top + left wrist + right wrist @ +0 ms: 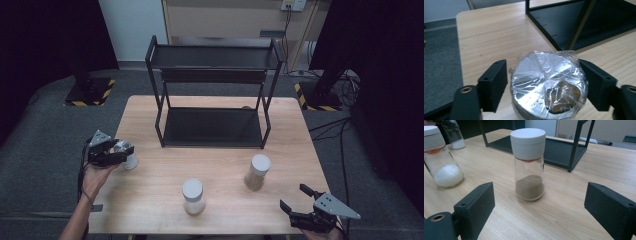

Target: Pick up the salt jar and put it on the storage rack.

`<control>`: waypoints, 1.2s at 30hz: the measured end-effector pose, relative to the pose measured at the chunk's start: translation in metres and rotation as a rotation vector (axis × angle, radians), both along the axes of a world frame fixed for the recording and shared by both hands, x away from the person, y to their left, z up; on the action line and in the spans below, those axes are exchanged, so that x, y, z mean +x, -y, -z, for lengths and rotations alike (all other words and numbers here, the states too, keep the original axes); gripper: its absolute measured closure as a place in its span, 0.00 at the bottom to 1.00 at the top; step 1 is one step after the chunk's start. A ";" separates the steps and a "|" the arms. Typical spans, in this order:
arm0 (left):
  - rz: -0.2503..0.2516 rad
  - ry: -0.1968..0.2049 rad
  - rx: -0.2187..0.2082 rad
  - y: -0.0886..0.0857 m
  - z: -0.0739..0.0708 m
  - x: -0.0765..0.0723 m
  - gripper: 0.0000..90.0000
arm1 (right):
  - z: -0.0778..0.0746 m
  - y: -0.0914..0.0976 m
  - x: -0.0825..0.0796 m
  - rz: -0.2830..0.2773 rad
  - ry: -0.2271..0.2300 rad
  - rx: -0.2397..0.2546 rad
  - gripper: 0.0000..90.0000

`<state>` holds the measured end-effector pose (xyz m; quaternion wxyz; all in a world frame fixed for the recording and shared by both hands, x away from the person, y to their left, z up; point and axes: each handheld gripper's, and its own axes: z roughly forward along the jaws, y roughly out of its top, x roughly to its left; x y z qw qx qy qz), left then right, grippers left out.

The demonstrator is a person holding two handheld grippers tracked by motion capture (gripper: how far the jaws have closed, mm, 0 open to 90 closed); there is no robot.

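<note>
My left gripper point(121, 151) is shut on a small glass jar point(549, 85) whose silver top is covered in crinkled clear film. Its two black jaws press the top from both sides. That jar stands near the table's left edge and has white powder at its bottom point(456, 143). My right gripper point(292, 196) rests open at the front right corner with nothing between its jaws. It faces a white-lidded jar of brown powder point(529, 167), which stands a short way off point(257, 172). A second white-lidded jar holding white powder point(193, 196) stands front centre.
A black two-tier metal rack point(212, 90) stands at the back middle of the wooden table point(150, 190), both tiers bare. Dark floor surrounds the table, and stand bases with yellow-black tape point(90, 92) sit on it at both back corners.
</note>
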<state>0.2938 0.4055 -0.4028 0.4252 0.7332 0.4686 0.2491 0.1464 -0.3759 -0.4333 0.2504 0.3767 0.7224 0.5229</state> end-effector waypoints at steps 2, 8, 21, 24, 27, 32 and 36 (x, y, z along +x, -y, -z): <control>0.008 0.009 0.014 0.002 0.000 -0.001 0.38 | 0.000 0.000 0.000 0.000 -0.002 0.001 0.11; 0.012 0.018 0.026 0.002 0.000 -0.003 0.38 | 0.000 0.000 0.000 -0.003 -0.001 0.000 0.11; 0.060 0.013 0.051 0.008 -0.012 -0.004 0.38 | 0.000 0.000 0.001 -0.005 -0.002 -0.002 0.11; 0.089 0.020 0.053 0.010 -0.020 -0.005 0.38 | 0.000 -0.001 0.001 -0.006 -0.002 -0.002 0.11; 0.121 0.027 0.056 0.013 -0.029 -0.006 0.38 | 0.000 0.000 0.001 -0.006 -0.001 -0.001 0.11; 0.181 0.037 0.063 0.022 -0.043 -0.007 0.38 | 0.000 0.000 0.001 -0.007 -0.001 -0.001 0.11; 0.234 0.044 0.065 0.032 -0.053 -0.006 0.38 | 0.000 -0.001 0.001 -0.008 -0.001 -0.001 0.11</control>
